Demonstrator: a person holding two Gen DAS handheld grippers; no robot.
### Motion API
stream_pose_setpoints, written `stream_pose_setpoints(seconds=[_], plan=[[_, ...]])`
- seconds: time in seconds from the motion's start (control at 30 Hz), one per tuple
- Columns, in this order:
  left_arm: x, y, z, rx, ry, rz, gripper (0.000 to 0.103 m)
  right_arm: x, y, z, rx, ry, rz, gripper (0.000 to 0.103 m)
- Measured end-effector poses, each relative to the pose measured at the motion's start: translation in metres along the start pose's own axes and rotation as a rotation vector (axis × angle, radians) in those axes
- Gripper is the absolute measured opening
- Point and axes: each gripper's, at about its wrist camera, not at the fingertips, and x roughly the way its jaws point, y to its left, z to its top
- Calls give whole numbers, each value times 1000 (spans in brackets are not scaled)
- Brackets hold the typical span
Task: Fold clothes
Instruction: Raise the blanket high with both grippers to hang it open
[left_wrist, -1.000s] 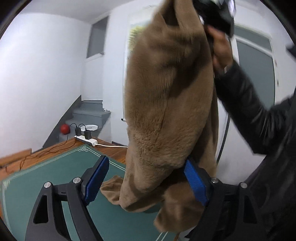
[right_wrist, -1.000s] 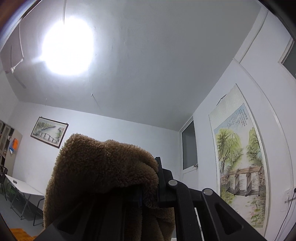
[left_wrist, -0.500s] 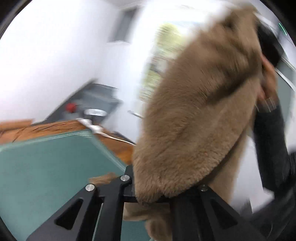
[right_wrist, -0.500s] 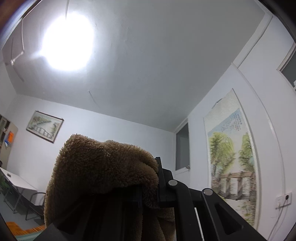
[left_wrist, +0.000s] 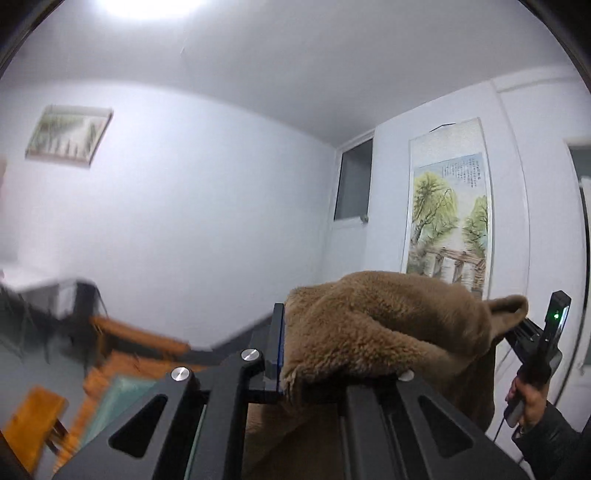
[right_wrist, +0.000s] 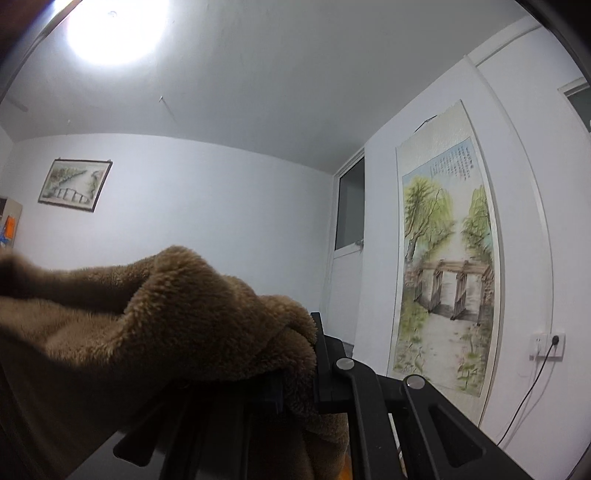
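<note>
A brown fleece garment (left_wrist: 388, 325) hangs in the air, stretched between my two grippers. My left gripper (left_wrist: 291, 354) is shut on one bunched edge of it, and the pile spills over the right finger and hides it. In the left wrist view the garment's other corner runs to the right gripper (left_wrist: 517, 328), held by a person's hand (left_wrist: 524, 402). In the right wrist view the same fleece garment (right_wrist: 184, 314) drapes over my right gripper (right_wrist: 295, 373), which is shut on it. The left finger is buried under the cloth.
A scroll painting (left_wrist: 448, 221) hangs on the wall ahead beside a dark doorway (left_wrist: 352, 184). A framed picture (left_wrist: 68, 134) hangs at the left. Blurred wooden furniture (left_wrist: 125, 339) and a green mat (left_wrist: 122, 398) lie low at the left. A wall socket (right_wrist: 546, 345) holds a cable.
The left gripper closed on the garment's lower part, then rose and tipped up to level. The right gripper came down. The garment went from hanging straight to spanning both grippers.
</note>
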Motion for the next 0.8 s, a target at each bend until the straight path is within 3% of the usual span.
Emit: stream_pose_setpoints(seconds=[0.23,0.43,0.57,0.63,0.8], plan=[[-24,3,19,96,-45,79,8,-16,-5,1,82,-47,47,10],[-76,20,24,76,-101,158,10,-35,-4,14,104,-152,83,10],[-88,31,32,102,-119,224,11,-29,10,18,87,-182,111,10],[-74,41,29,101,-90,244,11,-21,18,16,80,-182,128,10],[-18,92,0,45,59,287,11,39,51,-14,71,-48,179,10]])
